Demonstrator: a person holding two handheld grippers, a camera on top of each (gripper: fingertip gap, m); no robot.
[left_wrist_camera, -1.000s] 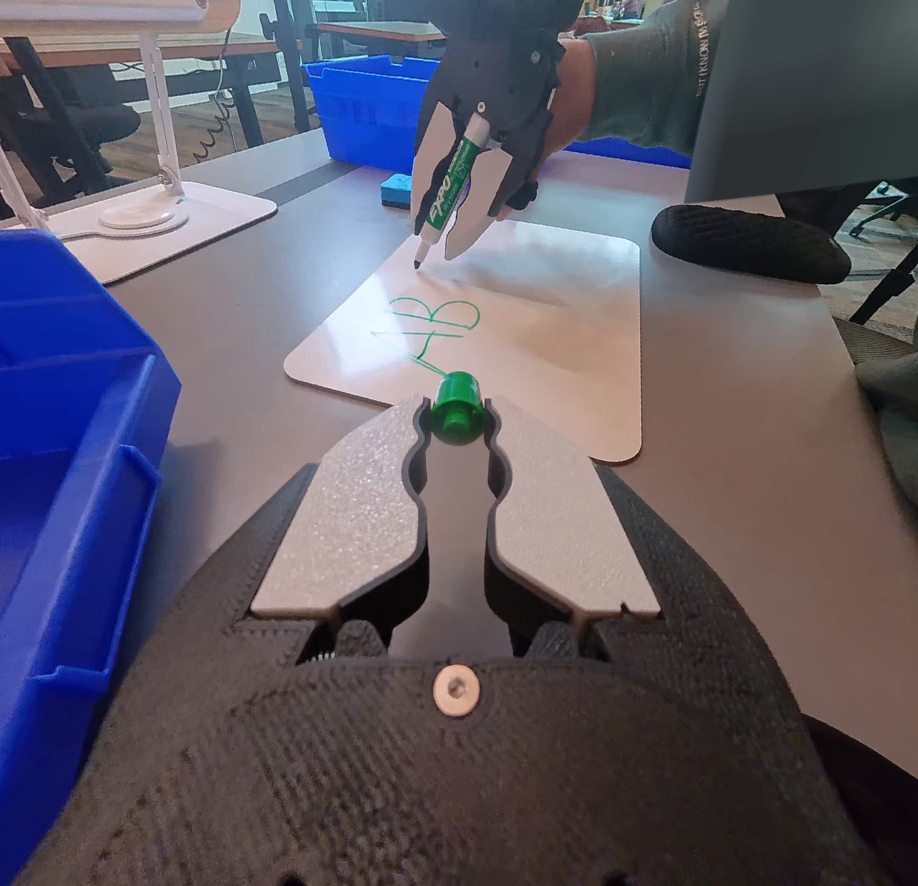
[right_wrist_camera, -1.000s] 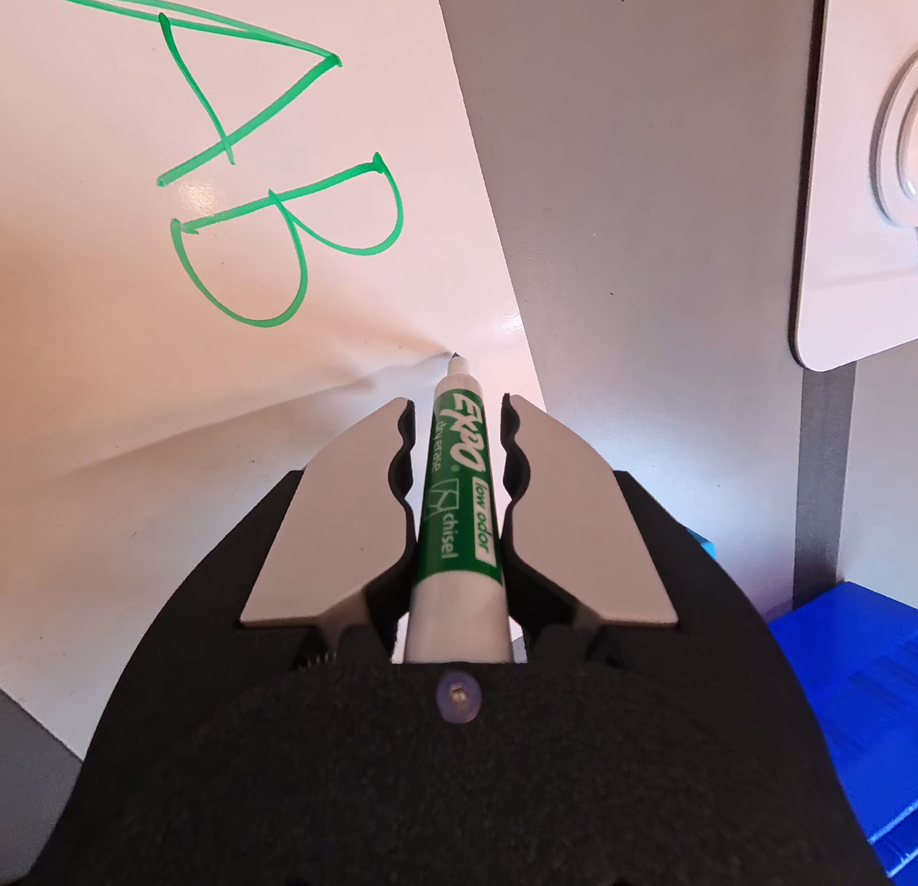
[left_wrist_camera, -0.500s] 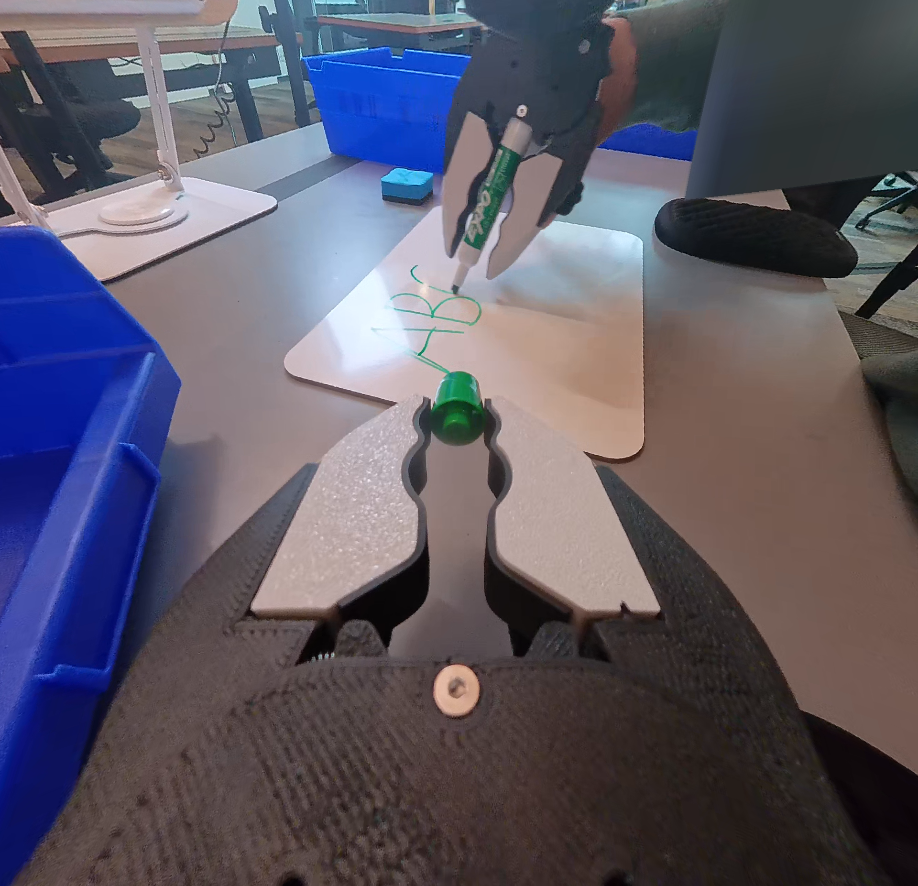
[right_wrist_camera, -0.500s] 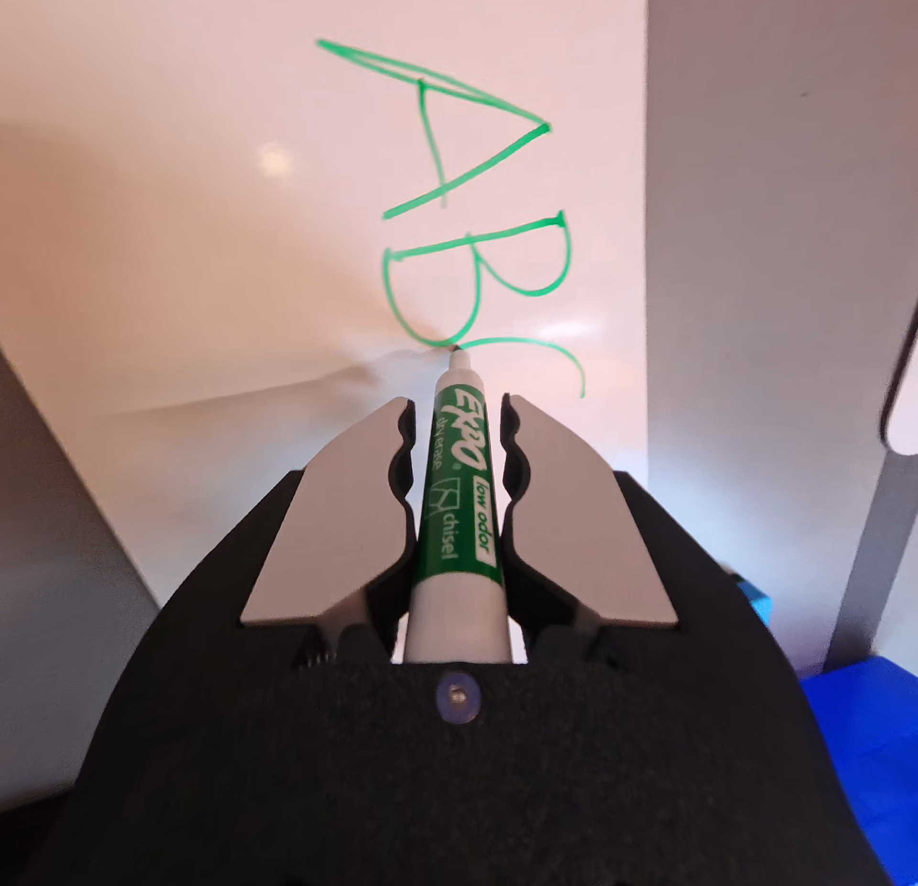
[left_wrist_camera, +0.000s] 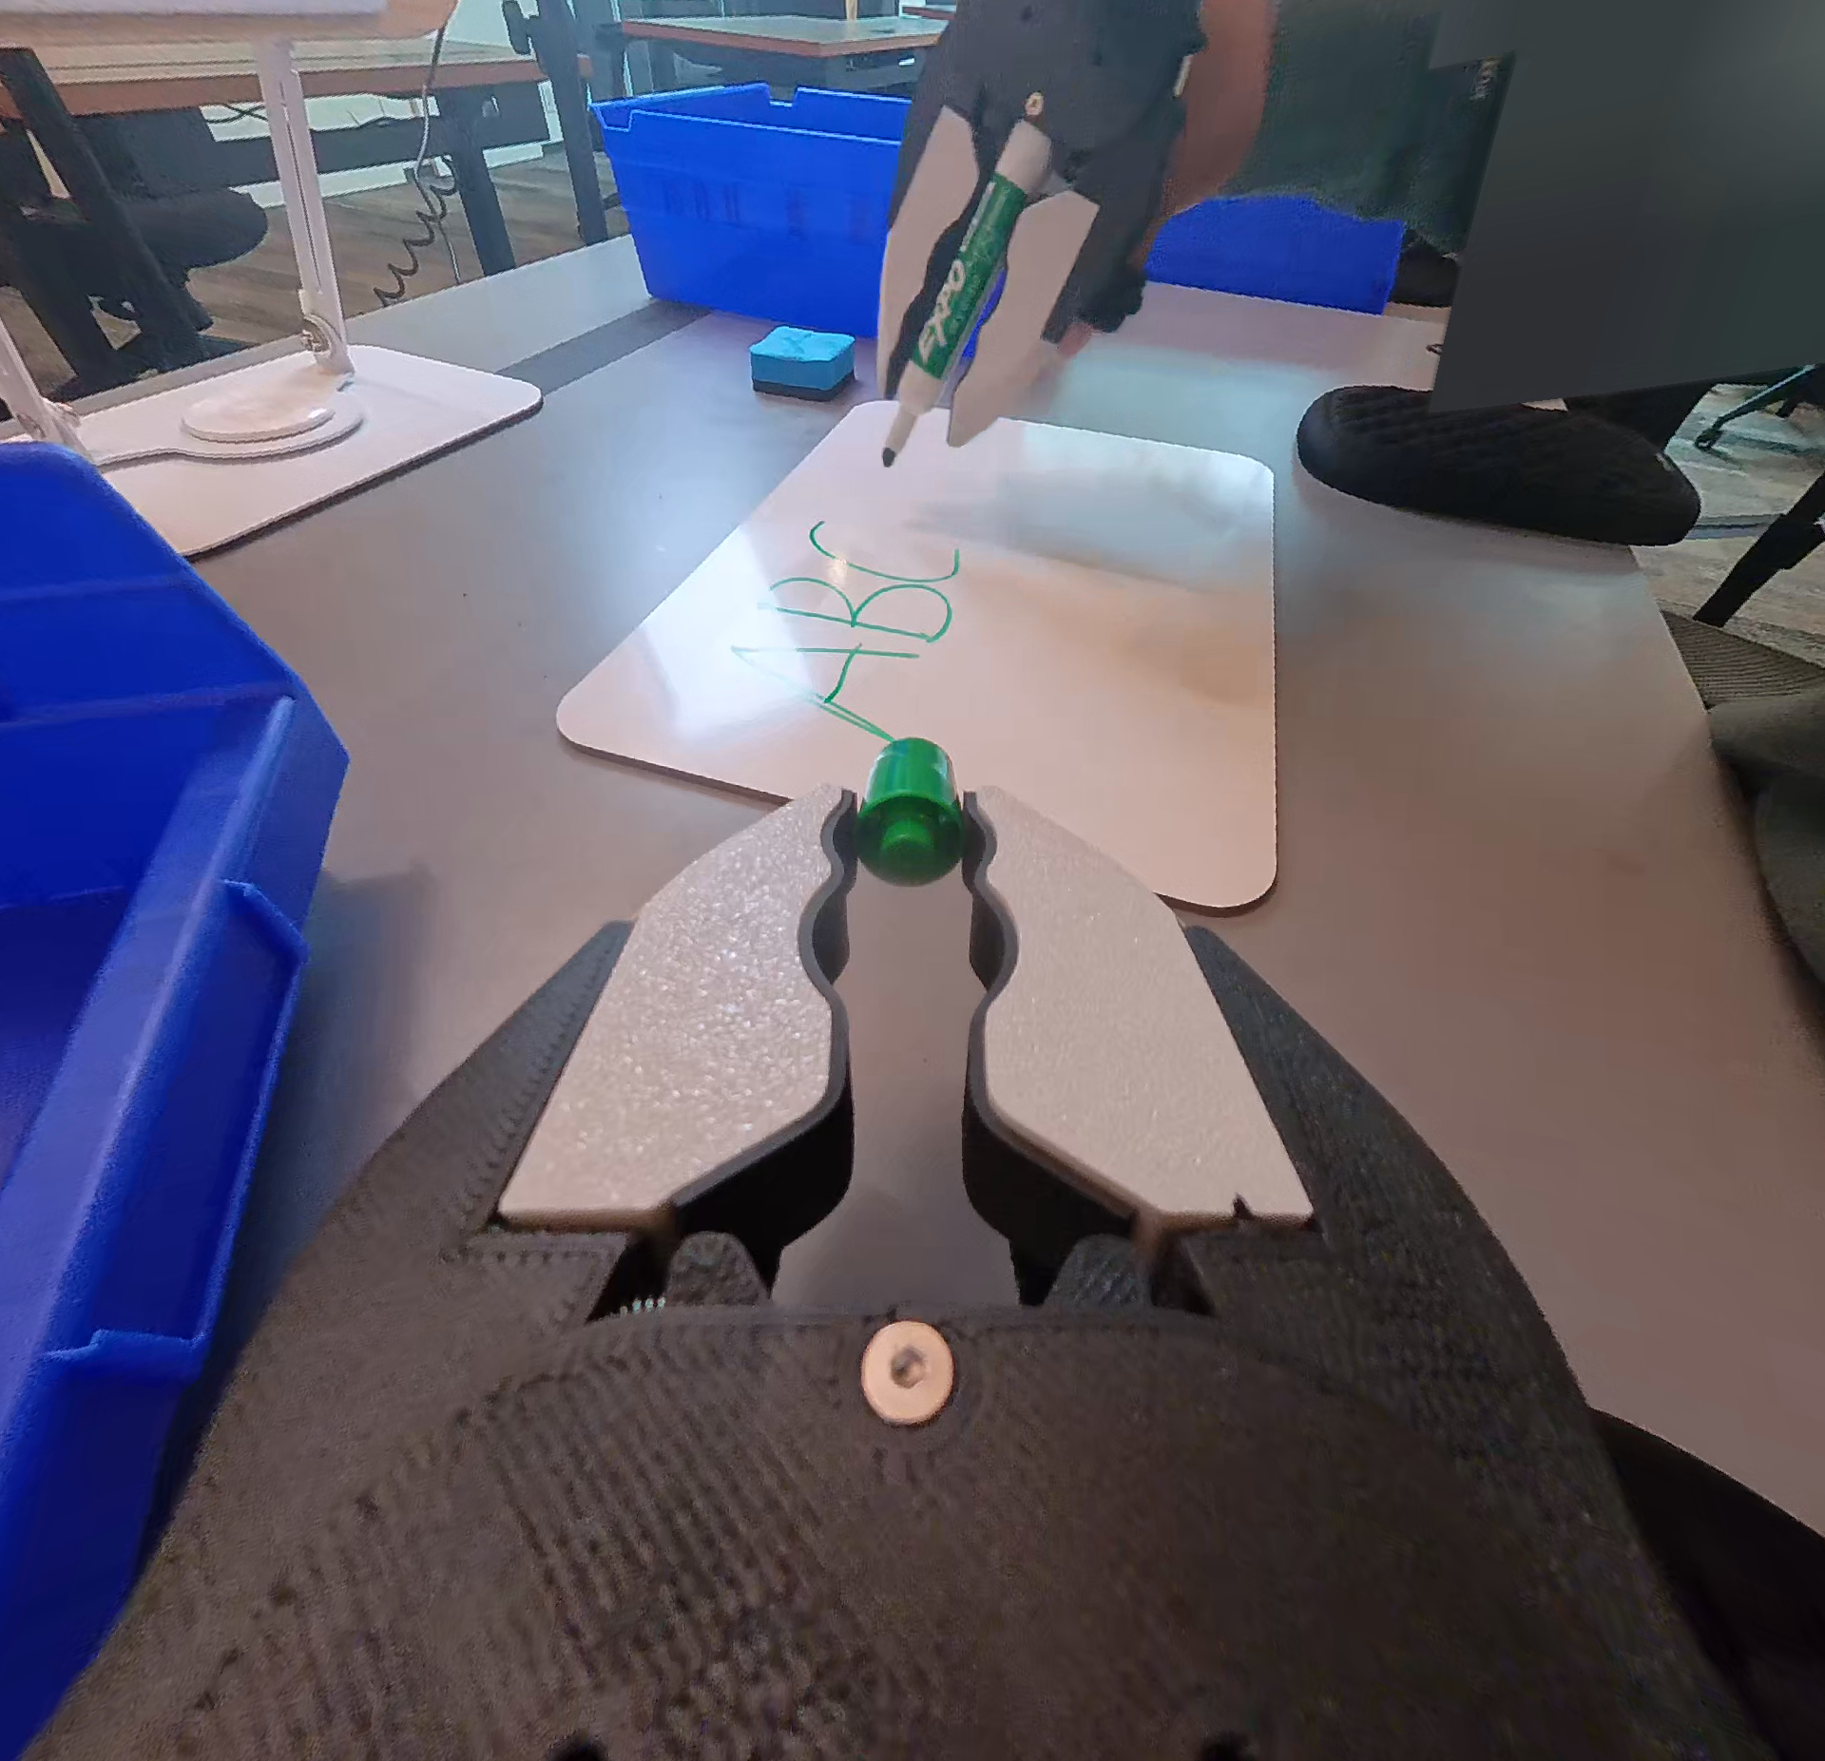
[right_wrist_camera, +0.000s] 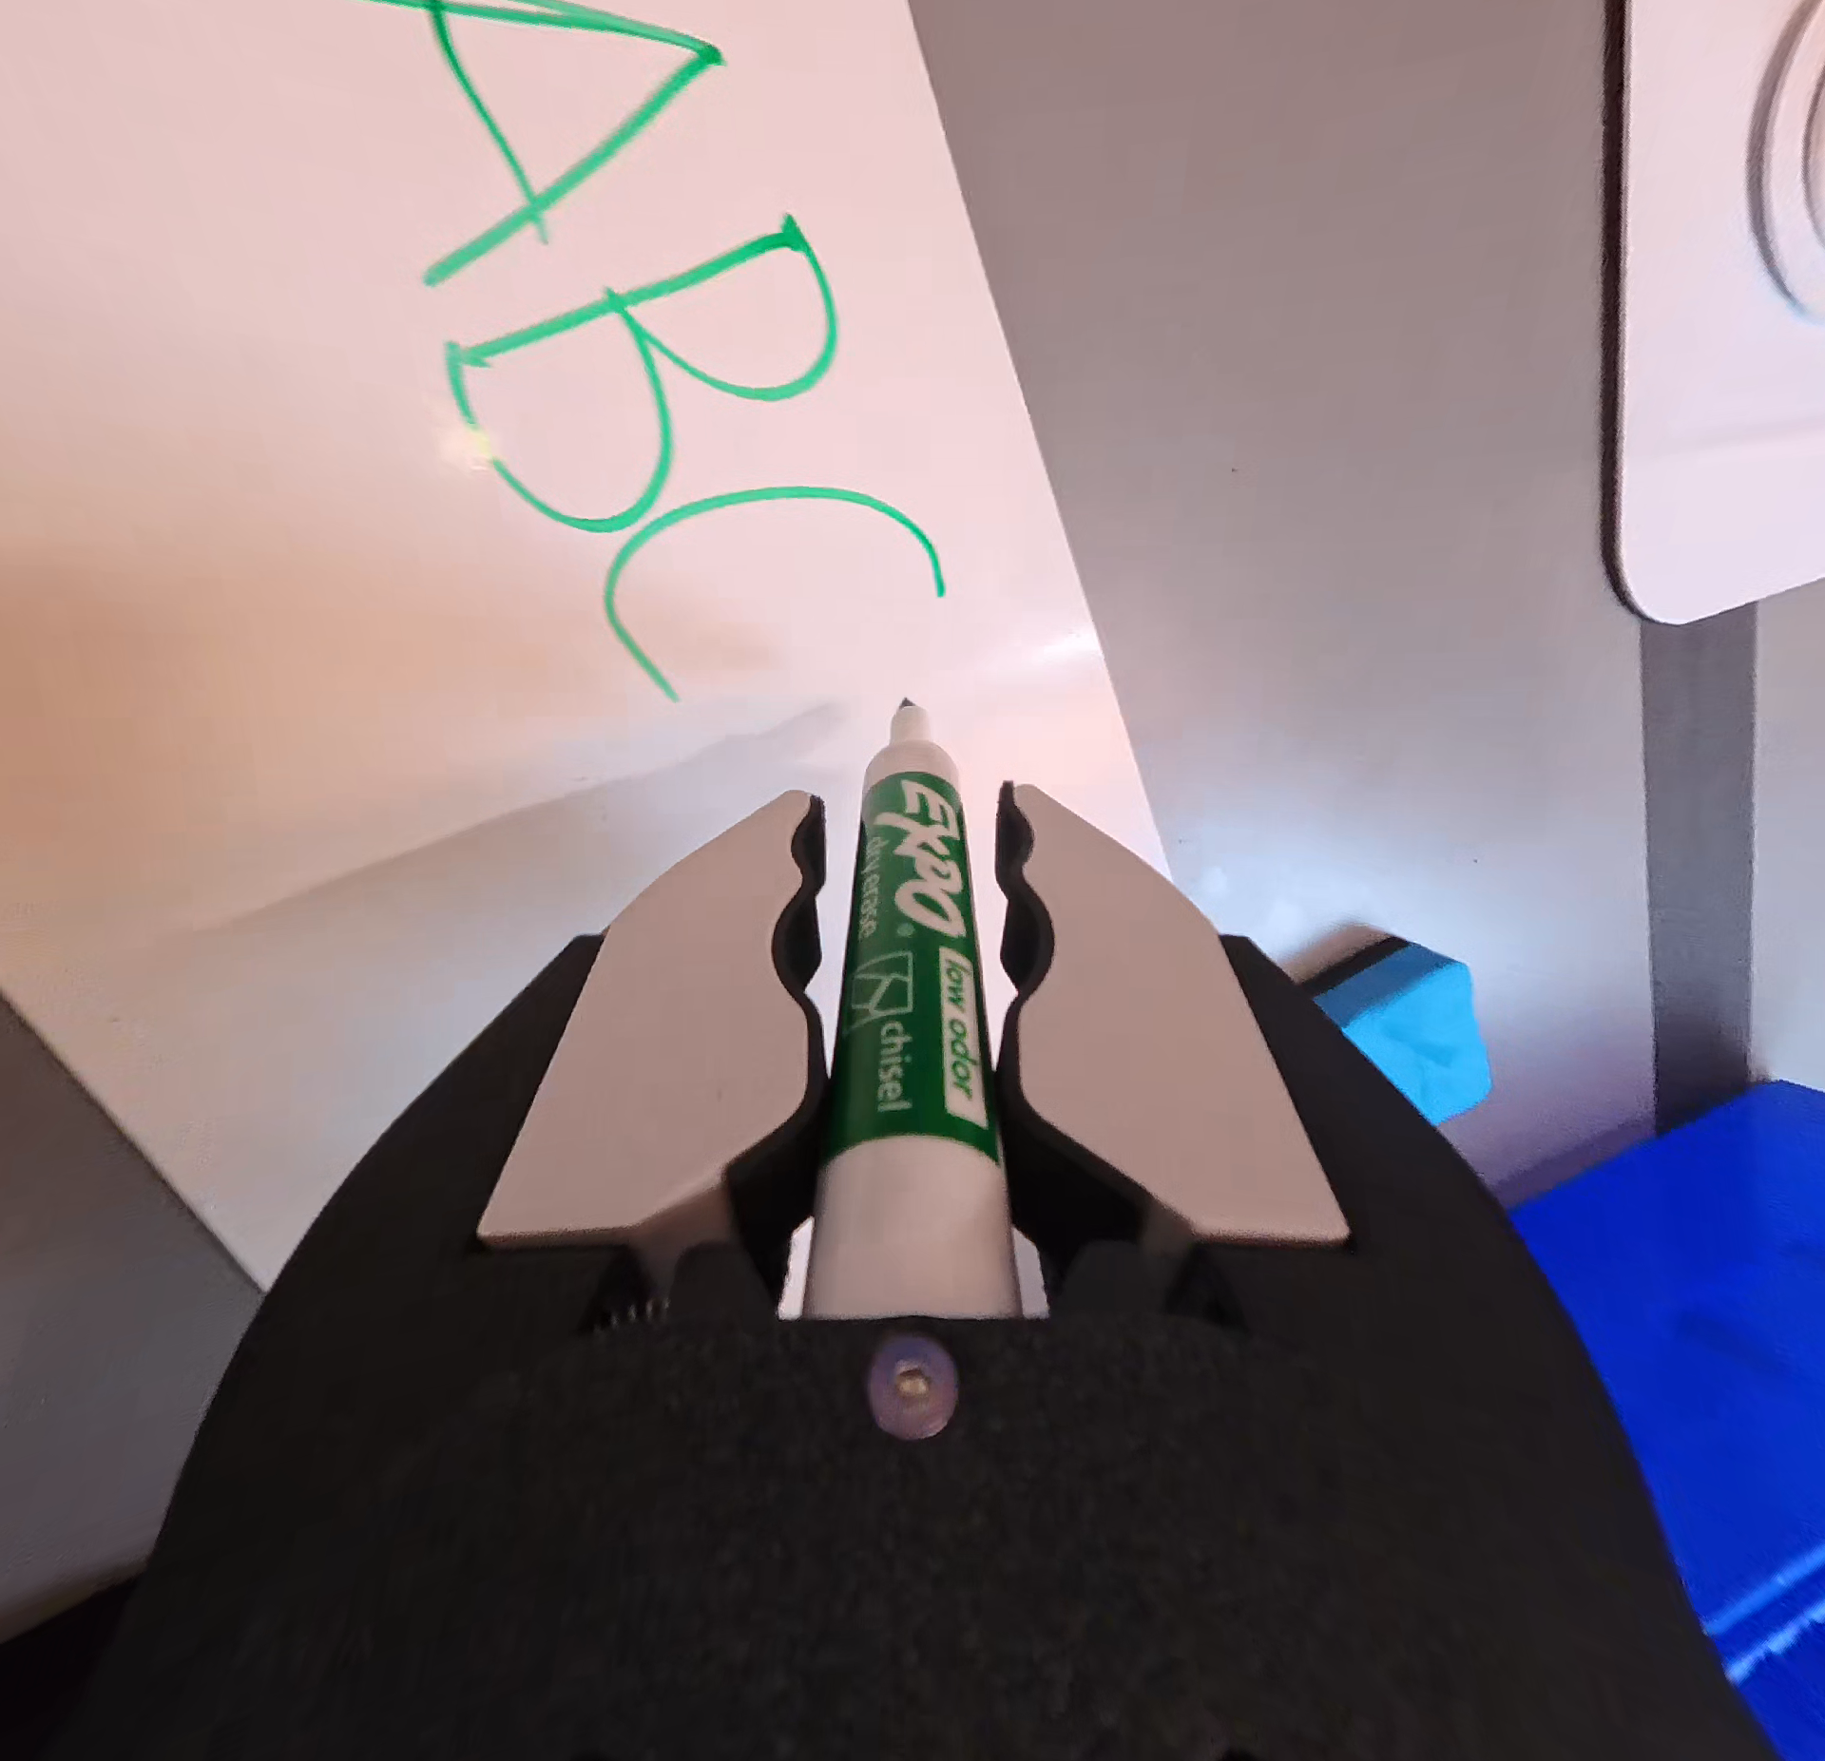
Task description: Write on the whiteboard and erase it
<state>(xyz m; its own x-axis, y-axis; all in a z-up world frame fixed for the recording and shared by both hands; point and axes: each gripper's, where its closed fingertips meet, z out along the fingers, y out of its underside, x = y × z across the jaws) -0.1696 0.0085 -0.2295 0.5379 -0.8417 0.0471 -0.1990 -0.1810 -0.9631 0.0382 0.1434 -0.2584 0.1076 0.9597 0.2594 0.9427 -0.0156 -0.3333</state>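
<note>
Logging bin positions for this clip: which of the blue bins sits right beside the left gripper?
The blue bin filling the left edge of the left wrist view, beside the left gripper. The other blue bin stands far off, beyond the whiteboard and eraser.

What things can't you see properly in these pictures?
- Back end of the green-and-white marker: right wrist view, hidden inside the black tongs body.
- Small blue foam eraser: right wrist view, partly behind the right tongs.
- Open mouth of the green marker cap: left wrist view, it faces away from the left tongs.
</note>
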